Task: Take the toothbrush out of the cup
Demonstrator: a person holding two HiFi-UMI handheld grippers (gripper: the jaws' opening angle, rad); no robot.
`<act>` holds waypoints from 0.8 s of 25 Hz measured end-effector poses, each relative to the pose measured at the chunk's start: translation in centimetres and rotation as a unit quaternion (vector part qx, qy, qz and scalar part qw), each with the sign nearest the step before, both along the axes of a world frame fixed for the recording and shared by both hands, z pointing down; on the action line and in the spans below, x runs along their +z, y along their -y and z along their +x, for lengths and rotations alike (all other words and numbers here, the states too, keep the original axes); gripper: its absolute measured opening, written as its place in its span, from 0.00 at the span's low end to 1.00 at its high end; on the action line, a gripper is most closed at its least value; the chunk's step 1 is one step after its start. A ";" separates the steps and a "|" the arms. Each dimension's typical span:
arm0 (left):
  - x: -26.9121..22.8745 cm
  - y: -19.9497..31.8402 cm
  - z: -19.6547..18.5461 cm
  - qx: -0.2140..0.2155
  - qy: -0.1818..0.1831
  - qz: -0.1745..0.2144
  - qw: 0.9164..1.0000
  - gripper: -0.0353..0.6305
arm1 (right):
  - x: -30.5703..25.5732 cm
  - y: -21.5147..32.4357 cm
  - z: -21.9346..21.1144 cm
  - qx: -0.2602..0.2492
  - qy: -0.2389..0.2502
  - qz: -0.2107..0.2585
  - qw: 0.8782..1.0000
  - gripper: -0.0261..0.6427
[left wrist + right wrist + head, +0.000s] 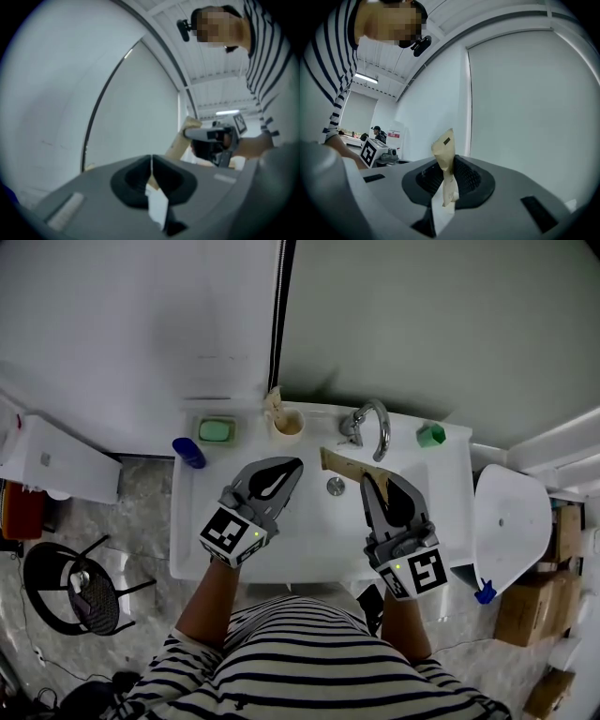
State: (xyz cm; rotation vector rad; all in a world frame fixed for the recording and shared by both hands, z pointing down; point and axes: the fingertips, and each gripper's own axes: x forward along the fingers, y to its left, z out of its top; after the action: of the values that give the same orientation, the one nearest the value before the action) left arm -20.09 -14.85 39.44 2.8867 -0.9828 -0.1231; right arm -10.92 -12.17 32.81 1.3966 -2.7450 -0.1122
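Right gripper (447, 174) is clamped on a beige paper-sleeved toothbrush (446, 161). Its jaws pinch the lower part of the sleeve, and the free end juts out beyond the tips. The toothbrush is already out of the cup (287, 425), held in the air to the cup's right and a little nearer the person, well apart from its rim. A second beige sleeve (273, 403) stands in the cup, leaning on its left edge.

The step in hand looks like carrying the toothbrush clear. The sleeve is thin paper, so it could fold or slide. The pinch should stay firm and the travel smooth, and the free end should be kept off the cup so it does not knock the cup or the sleeve left inside.

Left gripper (151, 161) has its jaws pressed together with nothing between them. It hangs just on the person's side of the cup, pointing toward it. Both grippers are held level. The forearms reach forward side by side from the striped shirt, with the marker cubes nearest the body.
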 end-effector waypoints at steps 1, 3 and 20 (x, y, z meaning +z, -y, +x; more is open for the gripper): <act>0.1 0.2 -0.1 -0.001 0.001 -0.001 1.000 0.08 | 0.0 0.1 -0.1 -0.002 -0.001 0.000 1.000 0.11; 0.3 0.7 -0.5 -0.007 0.004 -0.003 1.000 0.09 | 0.2 0.2 -0.3 -0.005 -0.002 -0.002 1.000 0.11; 6.3 8.7 -3.5 -0.099 0.049 -0.077 0.991 0.43 | 1.2 2.1 0.2 -0.010 0.006 -0.015 1.000 0.11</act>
State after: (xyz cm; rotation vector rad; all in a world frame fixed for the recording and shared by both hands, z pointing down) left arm -23.63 -23.58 45.75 2.6735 -1.2359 0.0789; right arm -10.74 -14.31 33.98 1.3667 -2.7592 -0.0642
